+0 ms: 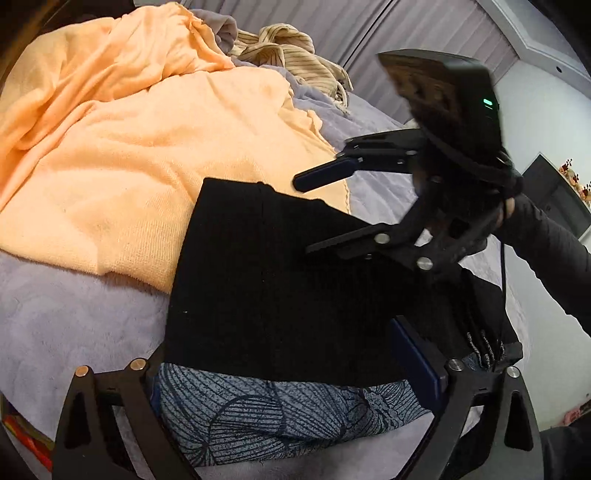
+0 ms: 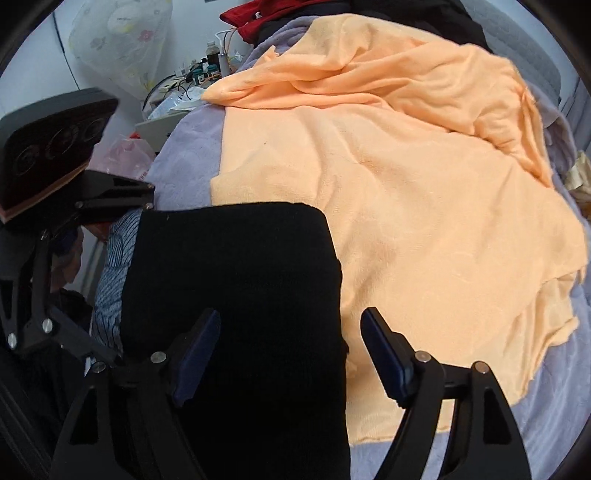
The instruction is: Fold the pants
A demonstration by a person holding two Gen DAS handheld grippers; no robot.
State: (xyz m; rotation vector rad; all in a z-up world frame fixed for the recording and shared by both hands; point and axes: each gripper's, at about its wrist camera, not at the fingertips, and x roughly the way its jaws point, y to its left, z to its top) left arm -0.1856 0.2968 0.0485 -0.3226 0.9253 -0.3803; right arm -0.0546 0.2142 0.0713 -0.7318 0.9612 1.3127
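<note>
The black pants lie folded into a flat rectangle on the bed, partly over a blue-grey patterned garment. My left gripper is open, its fingers wide apart at the pants' near edge, and no pad presses on cloth. In the left wrist view my right gripper hovers open over the pants' far right corner. Seen from the right wrist, the right gripper straddles the right edge of the pants, one pad above the black cloth and one above the orange towel.
The orange towel spreads over the lilac bedspread behind the pants. A striped beige garment lies at the far edge. A red garment and a cluttered bedside table lie beyond the bed. A dark sleeve comes in from the right.
</note>
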